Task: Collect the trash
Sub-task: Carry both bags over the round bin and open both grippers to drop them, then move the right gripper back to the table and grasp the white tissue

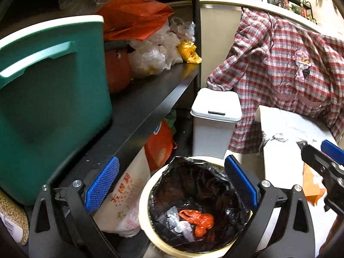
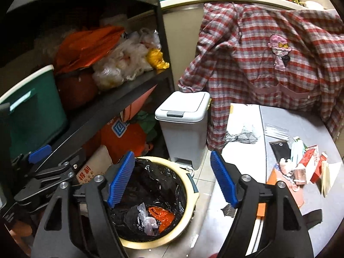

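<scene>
Below both hand-held grippers stands the round bin (image 2: 189,185), trash already inside. Left hand-held gripper (image 1: 172,185) and right hand-held gripper (image 2: 172,178) are open, empty. Remaining wrappers (image 2: 305,167) lie right of the right one on the worktop (image 2: 301,126); a careless reach could sweep them off the edge.

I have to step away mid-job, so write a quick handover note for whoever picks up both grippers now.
Left gripper: open, empty, above the round bin.
Right gripper: open, empty, also over the bin.
Round bin with a black liner stands on the floor by the shelf; an orange wrapper and clear plastic scraps already lie inside.
White lidded bin behind it is shut.
Left to do: the litter on the table to the right, including red-and-white cartons, a black packet and paper scraps, still needs collecting.
</scene>
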Demonstrator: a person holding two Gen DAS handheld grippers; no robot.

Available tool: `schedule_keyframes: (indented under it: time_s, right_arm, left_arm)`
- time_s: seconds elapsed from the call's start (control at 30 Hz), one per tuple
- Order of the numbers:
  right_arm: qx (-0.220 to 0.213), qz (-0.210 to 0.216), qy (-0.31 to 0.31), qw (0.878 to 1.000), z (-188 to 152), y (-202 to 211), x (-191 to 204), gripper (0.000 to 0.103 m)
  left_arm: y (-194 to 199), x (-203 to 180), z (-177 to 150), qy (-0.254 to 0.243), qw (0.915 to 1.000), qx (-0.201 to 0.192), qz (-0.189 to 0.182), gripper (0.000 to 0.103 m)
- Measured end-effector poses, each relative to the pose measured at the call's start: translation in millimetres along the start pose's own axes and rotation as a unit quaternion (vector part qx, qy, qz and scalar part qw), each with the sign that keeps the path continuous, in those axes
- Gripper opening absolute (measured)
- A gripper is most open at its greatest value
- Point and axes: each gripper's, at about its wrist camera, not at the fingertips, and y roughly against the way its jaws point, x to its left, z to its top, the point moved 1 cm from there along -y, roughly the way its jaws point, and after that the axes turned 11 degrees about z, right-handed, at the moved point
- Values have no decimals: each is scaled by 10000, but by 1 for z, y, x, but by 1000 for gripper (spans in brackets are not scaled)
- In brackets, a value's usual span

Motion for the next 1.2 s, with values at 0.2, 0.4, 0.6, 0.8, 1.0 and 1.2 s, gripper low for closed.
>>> schedule_keyframes:
  time_s: [0.2,0.4,0.6,0.8,1.0,1.2]
  right_arm:
    - [-237,-304,99,9992,0,49,-26,82]
    - [-498,-953,15,9942,-7,109,-78,83]
    - [-806,-1774,-313,9803,-25,159,-136,84]
    - [-772,-2357,-938,9642,-42,182,-200,84]
    - [-617,-2582,-1116,9576,-57,175,-250,84]
    - [-255,-2569,-1205,9586,-63,135,-292,84]
  left_arm:
    - [24,-28,5,68,9984,-394,-409,95]
    - [49,-75,7,-22,9928,-758,-928,95]
    - [64,-132,2,-352,9870,-827,-1335,95]
    - [68,-169,-3,-341,9823,-671,-1718,95]
    - [68,-194,-7,-472,9793,-593,-1879,95]
    - [69,-202,-9,-648,9780,-610,-1887,95]
